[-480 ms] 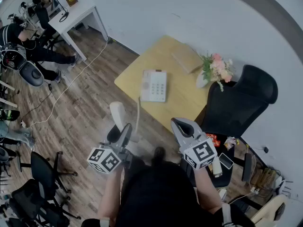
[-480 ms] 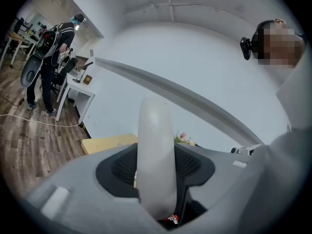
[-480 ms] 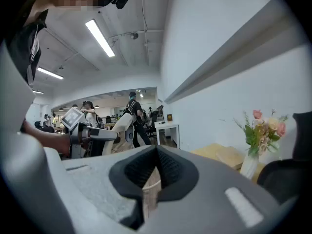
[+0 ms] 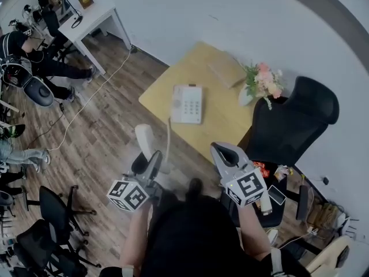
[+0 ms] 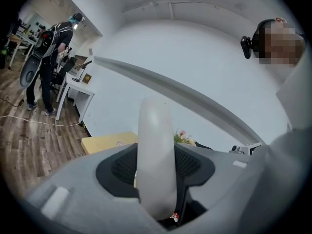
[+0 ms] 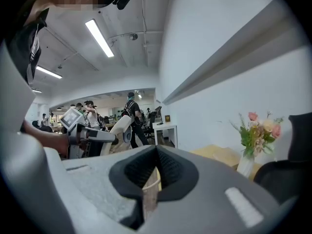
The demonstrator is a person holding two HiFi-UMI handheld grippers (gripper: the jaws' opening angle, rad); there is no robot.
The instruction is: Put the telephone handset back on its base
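The white telephone base with its keypad lies on the yellow table, its cradle side bare. The white handset hangs off the table's near-left corner, well short of the base, and a cord runs from it to the base. My left gripper is shut on the handset's lower part. In the left gripper view the handset stands upright between the black pads. My right gripper hovers by the table's near edge, shut and holding nothing; its pads meet.
A vase of pink flowers and a flat tan box sit at the table's far side. A black office chair stands right of it. A white desk, people and more chairs are at the left on wood floor.
Both grippers have drifted very slightly right and down; the handset stays in the left gripper. A person at the far left has shifted.
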